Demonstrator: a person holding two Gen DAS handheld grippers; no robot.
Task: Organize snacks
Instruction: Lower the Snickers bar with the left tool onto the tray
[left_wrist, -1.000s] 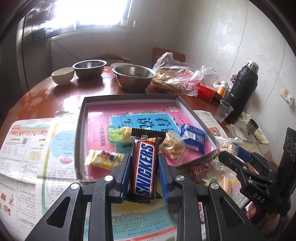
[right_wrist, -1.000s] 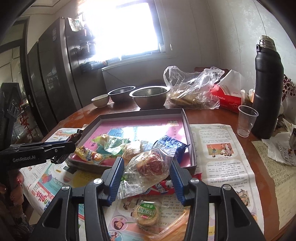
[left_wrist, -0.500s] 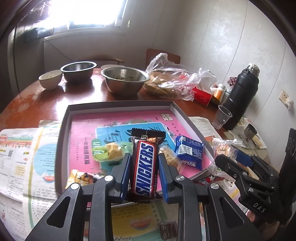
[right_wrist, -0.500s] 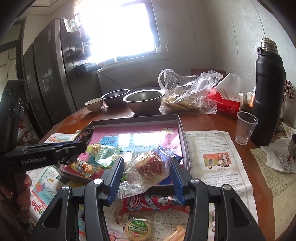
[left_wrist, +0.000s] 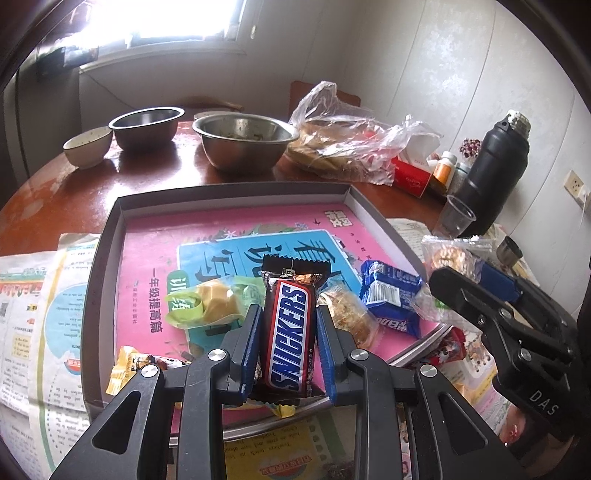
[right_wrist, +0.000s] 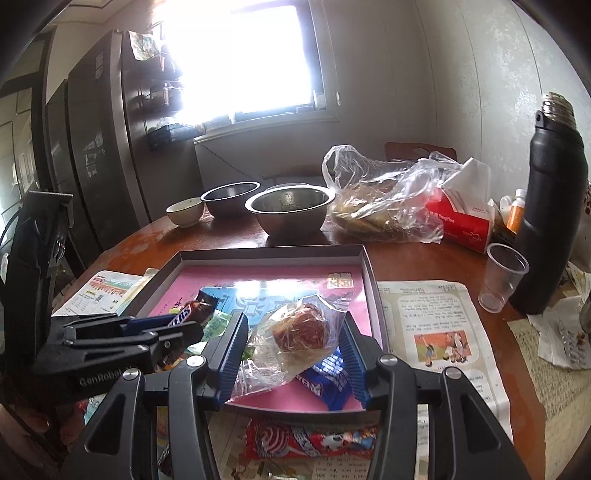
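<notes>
Jaws of the left gripper pinch a Snickers bar lengthwise, bottom centre of the left wrist view, poised over the near edge of the grey tray. Right gripper clamps a clear-bagged pastry, low centre of its view, over the tray's near right corner. Blue packet and green-wrapped snack lie inside the tray.

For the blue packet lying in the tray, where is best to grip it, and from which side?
Grip the blue packet across its short width at the middle, coming from above. It lies flat on the tray, with the clear-wrapped cookie close at its left, so a side approach probably has no room.
</notes>
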